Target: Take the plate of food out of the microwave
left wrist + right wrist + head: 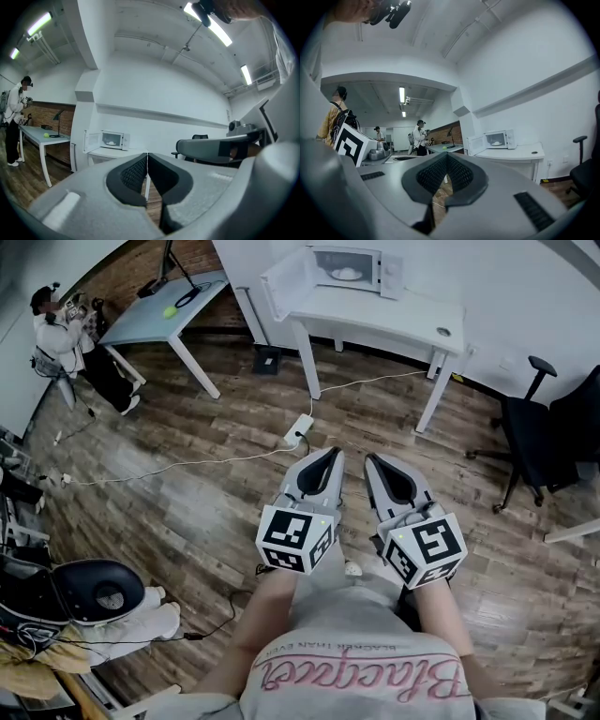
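Observation:
A white microwave point(349, 268) stands far ahead on a white table point(394, 320), its door point(284, 282) swung open to the left. Inside sits a plate of pale food point(346, 274). The microwave point(112, 139) and plate point(111, 142) also appear small in the left gripper view, and the microwave point(499, 138) with its plate point(497, 142) in the right gripper view. My left gripper point(332, 453) and right gripper point(372, 457) are held level, side by side over the wooden floor, well short of the table. Both are shut and hold nothing, as the left gripper point(147, 153) and right gripper point(446, 155) show close up.
A power strip point(298, 427) and cables lie on the floor between me and the table. A black office chair point(539, 427) stands at the right. At the left are a second table point(159, 320) with a green ball point(170, 311), a person point(56, 329), and equipment point(94, 592) near my feet.

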A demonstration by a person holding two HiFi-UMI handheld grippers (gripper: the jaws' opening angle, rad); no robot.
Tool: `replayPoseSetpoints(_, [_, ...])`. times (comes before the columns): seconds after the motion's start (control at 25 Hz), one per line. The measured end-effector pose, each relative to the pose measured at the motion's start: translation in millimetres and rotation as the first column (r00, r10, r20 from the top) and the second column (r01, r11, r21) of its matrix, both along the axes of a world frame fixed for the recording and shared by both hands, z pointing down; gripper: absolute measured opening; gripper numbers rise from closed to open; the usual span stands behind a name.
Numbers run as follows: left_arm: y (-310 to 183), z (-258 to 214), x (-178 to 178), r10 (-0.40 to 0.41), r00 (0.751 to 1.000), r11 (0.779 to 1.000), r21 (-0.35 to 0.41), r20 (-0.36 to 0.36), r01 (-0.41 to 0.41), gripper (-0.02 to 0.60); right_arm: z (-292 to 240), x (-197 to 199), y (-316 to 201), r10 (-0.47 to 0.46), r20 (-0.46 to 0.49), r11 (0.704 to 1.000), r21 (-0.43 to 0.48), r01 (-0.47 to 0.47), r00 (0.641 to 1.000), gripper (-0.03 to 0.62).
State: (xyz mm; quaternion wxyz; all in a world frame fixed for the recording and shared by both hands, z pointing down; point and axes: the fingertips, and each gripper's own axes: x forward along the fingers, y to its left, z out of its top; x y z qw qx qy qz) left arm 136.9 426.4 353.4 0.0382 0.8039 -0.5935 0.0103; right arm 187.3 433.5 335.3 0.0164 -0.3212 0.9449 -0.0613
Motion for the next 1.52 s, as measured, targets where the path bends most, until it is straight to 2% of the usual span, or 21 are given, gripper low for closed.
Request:
replayPoseSetpoints(0.16, [-5.2, 0.6, -4.9, 0.011, 1.000, 1.000, 0.003, 0.004, -0.011, 0.006, 2.7, -4.1, -4.5, 0.017, 0.012, 1.000, -0.020, -0.016, 1.000, 0.011])
replayPoseSetpoints(0.36, [-12.3, -10.6, -7.0, 0.017, 0.999, 0.996, 0.088, 0.049, -0.021, 0.006, 0.3, -6.5, -16.0, 0.032, 0.006, 0.999, -0.008, -0.032, 0.999, 0.011])
replayPoseSetpoints(0.68, [-53.4, -8.1, -19.6, 0.035, 0.999, 0.998, 0.053, 0.026, -0.036, 0.006, -4.7, -24.3, -49.3, 0.034, -0.029, 0.999, 0.023, -0.034, 0.999, 0.011])
replayPoseSetpoints(1.16, [-110.7, -20.6, -48.9, 0.065, 0.997, 0.994, 0.084, 0.029, -0.067, 0.006, -12.4, -62.9, -103.4, 0.029, -0.046, 0.998, 0.048, -0.027, 0.999, 0.011])
replayPoseSetpoints(1.52, [-159.7, -18.2, -70.5, 0.101, 0.995, 0.991, 0.087, 0.014, -0.102, 0.006, -12.2, -85.6, -157.0, 0.053, -0.039, 0.998, 0.031, -0.052, 0.998, 0.011])
